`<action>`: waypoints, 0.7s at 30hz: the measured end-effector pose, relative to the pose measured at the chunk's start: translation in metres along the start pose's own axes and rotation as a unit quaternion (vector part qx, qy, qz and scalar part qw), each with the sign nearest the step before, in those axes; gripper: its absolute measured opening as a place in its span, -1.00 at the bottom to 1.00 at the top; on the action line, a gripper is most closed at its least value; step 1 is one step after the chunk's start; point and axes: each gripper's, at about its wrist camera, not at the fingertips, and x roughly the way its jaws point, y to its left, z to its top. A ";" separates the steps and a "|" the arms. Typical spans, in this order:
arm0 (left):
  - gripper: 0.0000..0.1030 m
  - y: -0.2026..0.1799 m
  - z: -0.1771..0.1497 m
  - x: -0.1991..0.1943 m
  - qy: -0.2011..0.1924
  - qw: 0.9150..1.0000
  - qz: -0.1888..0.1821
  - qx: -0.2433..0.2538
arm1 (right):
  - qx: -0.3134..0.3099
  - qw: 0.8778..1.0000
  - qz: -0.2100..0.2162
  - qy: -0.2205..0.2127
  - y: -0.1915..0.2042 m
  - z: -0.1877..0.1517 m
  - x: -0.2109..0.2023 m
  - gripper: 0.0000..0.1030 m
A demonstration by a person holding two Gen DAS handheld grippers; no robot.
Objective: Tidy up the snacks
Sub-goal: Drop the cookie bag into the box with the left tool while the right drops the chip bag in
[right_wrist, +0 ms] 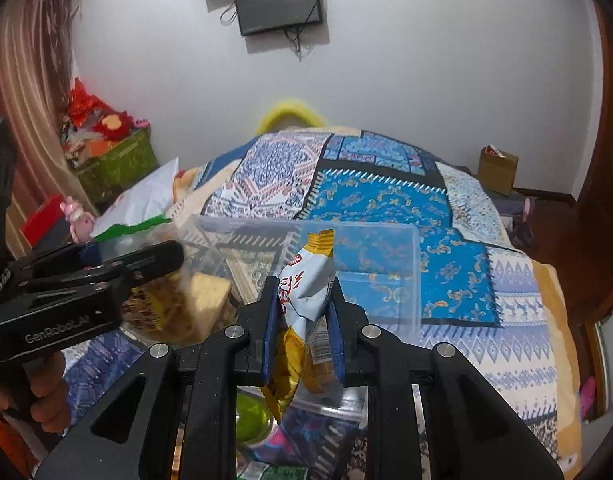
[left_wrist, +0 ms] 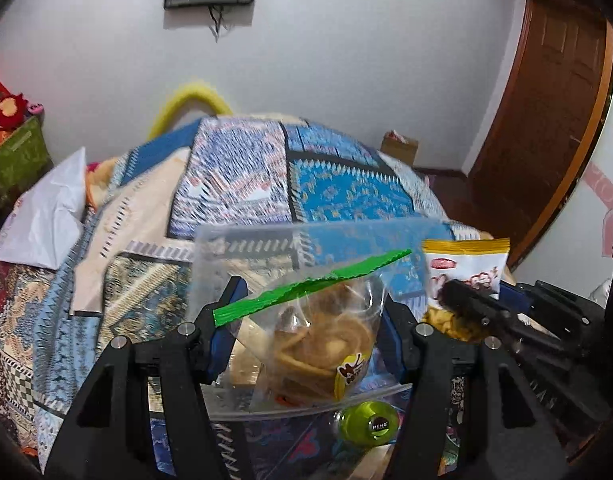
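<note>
Your left gripper [left_wrist: 306, 320] pinches a green-sealed cookie bag [left_wrist: 322, 340]; your right gripper [right_wrist: 302, 320] clamps a white snack packet [right_wrist: 306, 284]. The clear bin [right_wrist: 378, 248] lies directly beyond both, frame centre.

We are counting two grippers, the left gripper [left_wrist: 306, 320] and the right gripper [right_wrist: 302, 312], one clear plastic box [right_wrist: 386, 248], one green-topped bag of round biscuits [left_wrist: 326, 340], one white-and-yellow snack packet [right_wrist: 306, 280], one green can [left_wrist: 370, 424], one cardboard box [right_wrist: 498, 170], one wall screen [right_wrist: 278, 2].
</note>
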 end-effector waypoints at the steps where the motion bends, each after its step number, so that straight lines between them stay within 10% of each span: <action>1: 0.16 -0.001 -0.001 0.006 0.008 1.000 0.000 0.000 | -0.002 1.000 0.000 0.005 -0.001 0.000 0.004 -0.61; 15: 0.34 0.003 -0.004 0.025 0.054 0.999 0.004 -0.002 | -0.025 0.998 0.010 0.065 0.003 -0.011 0.040 -0.59; 21: 0.38 -0.003 -0.008 -0.007 0.021 0.999 0.032 0.032 | -0.039 0.998 -0.010 0.054 0.009 -0.011 0.022 -0.09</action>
